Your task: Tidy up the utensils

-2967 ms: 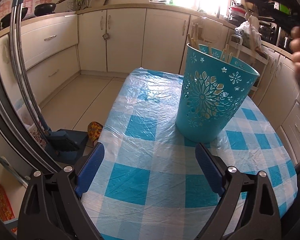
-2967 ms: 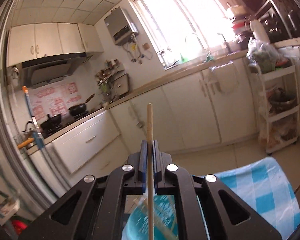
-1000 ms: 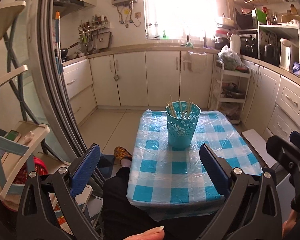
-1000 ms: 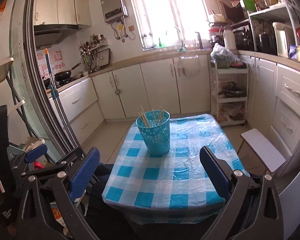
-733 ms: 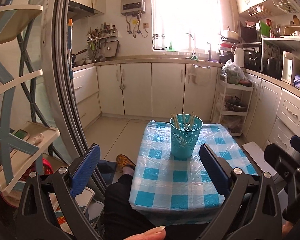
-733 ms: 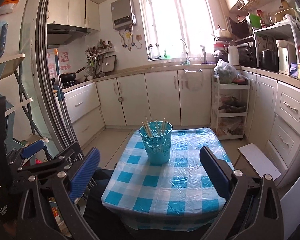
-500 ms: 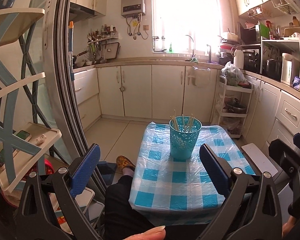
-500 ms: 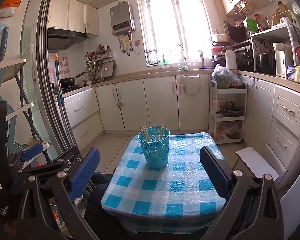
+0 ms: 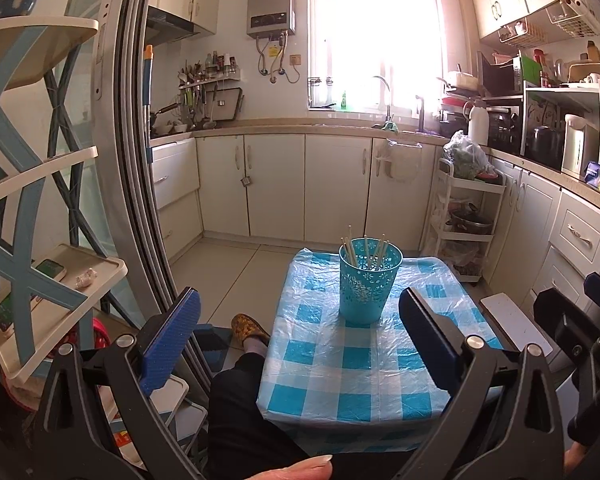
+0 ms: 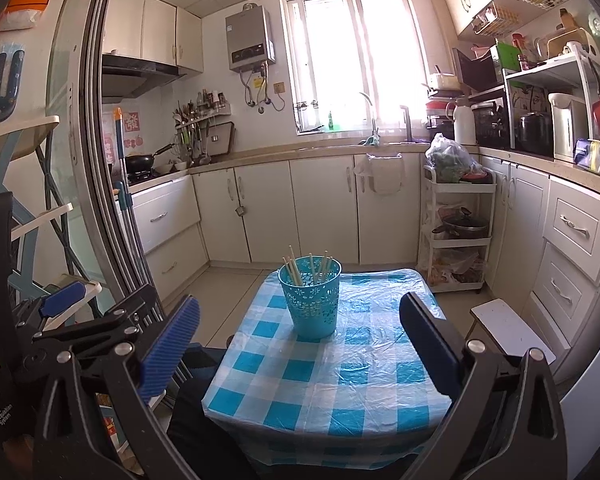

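A turquoise perforated basket (image 9: 365,286) stands upright on the blue-and-white checked table (image 9: 360,376), with several wooden chopsticks (image 9: 364,249) standing in it. It also shows in the right wrist view (image 10: 311,297) with the chopsticks (image 10: 309,269). My left gripper (image 9: 300,344) is open and empty, held back well short of the table's near edge. My right gripper (image 10: 300,344) is open and empty too, also held back from the table. The right gripper shows at the right edge of the left wrist view (image 9: 580,344); the left one shows at the left of the right wrist view (image 10: 96,312).
The person's dark-trousered leg (image 9: 244,392) and slippered foot (image 9: 250,326) are left of the table. A white stool (image 10: 512,330) stands to the right, a white trolley (image 10: 456,232) behind it. A shelf rack (image 9: 48,272) and sliding door frame (image 9: 140,184) are on the left.
Both grippers have drawn back and risen from the table; the basket looks smaller and farther. Three seconds ago the right gripper was shut on a chopstick above the basket; now it is open and empty.
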`<state>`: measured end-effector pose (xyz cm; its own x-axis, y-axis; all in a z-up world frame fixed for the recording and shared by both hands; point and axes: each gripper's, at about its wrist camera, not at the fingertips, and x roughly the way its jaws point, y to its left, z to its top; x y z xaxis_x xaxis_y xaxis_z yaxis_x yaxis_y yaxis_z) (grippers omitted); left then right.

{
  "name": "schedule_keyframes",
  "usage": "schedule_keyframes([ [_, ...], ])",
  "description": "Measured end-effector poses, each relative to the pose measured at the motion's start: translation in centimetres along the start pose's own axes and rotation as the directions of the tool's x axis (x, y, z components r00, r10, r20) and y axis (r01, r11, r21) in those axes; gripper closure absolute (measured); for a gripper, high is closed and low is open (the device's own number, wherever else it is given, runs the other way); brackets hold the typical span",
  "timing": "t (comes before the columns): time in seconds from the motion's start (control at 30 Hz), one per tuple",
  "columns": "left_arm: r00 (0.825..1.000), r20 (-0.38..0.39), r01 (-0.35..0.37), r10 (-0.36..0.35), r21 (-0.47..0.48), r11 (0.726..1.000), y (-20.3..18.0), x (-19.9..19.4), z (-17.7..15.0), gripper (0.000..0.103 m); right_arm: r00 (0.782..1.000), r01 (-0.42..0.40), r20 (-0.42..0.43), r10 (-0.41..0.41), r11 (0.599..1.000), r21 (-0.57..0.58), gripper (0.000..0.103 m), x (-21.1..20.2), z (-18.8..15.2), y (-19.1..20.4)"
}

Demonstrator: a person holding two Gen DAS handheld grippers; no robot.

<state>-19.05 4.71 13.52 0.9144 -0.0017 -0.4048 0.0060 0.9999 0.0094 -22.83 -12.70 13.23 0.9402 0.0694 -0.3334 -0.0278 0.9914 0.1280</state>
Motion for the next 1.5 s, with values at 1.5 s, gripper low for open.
schedule_keyframes([
  [1.5,1.000,0.017,-0.009,0.009,0.005,1.000,0.2,-1.0,-0.2,0.008,1.000,-0.004,0.005,0.004,1.000,-0.008,0.007,-0.6,-0.3,0.6],
])
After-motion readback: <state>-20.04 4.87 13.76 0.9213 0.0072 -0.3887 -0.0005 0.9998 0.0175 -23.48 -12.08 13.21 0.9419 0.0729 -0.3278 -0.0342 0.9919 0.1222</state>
